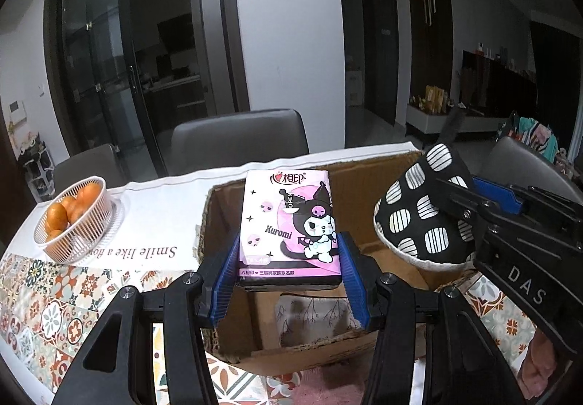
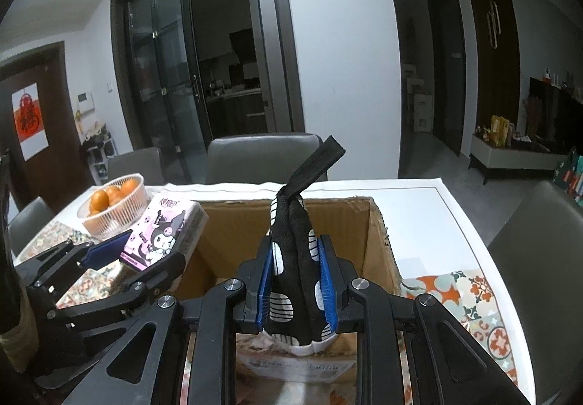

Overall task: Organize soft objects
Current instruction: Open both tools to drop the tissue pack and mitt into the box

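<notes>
A: Far left, the fruit basket (image 1: 73, 217) sits clear on the counter (image 1: 156, 223). Why's the left hand-held gripper (image 1: 289, 261) clamping the tissue pack (image 1: 289, 223)?

B: Probably to drop it in the box (image 2: 379, 241). The right hand-held gripper (image 2: 295, 283) pinches the mitt (image 2: 295, 259) over its open middle, clear of the rims.

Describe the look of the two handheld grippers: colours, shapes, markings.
Both are black, angular linkage frames with silver round bolts. The left gripper and right gripper each carry two blue ribbed pads. White letters "DAS" mark the right gripper's body. No cables or sleeves show clearly.
</notes>
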Demonstrator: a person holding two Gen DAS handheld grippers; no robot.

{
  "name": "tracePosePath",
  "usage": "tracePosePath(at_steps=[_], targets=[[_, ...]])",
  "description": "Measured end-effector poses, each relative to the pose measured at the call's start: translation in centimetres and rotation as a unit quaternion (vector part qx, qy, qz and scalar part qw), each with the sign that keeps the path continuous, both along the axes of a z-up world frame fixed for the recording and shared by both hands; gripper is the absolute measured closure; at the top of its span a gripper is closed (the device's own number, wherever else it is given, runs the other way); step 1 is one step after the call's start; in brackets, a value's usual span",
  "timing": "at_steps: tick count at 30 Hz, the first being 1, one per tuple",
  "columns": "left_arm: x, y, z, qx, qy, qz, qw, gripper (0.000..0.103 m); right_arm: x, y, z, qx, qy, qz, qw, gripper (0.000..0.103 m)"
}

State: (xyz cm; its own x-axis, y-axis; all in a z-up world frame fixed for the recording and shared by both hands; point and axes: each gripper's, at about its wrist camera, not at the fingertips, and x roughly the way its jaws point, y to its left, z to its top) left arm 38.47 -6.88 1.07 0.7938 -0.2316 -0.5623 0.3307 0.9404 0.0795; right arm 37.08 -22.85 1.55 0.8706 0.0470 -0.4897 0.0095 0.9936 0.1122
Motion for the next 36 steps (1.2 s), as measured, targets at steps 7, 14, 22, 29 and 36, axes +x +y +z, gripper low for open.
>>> tracePosePath(at_steps=[7, 14, 22, 29, 36], targets=[[0.7, -0.4, -0.6, 0.002, 0.025, -0.007, 0.9997, 0.051, 1.3, -0.5, -0.5, 0.013, 0.019, 0.009, 1.0, 0.074], [0.0, 0.0, 0.3, 0.004, 0.005, 0.0, 1.0, 0.037, 0.3, -0.5, 0.2, 0.004, 0.001, -0.009, 1.0, 0.049], [-2.7, 1.5, 1.7, 0.002, -0.017, 0.007, 0.9998, 0.037, -2.0, -0.1, 1.2, -0.002, -0.006, -0.01, 1.0, 0.048], [-5.3, 2.6, 2.8, -0.006, -0.028, 0.011, 0.9995, 0.036, -4.6, 0.6, 2.5, -0.016, -0.02, -0.01, 1.0, 0.048], [-8.1, 4.2, 3.7, -0.009, -0.042, 0.026, 0.9987, 0.036, -7.3, 1.5, 3.5, -0.01, -0.028, 0.002, 1.0, 0.048]])
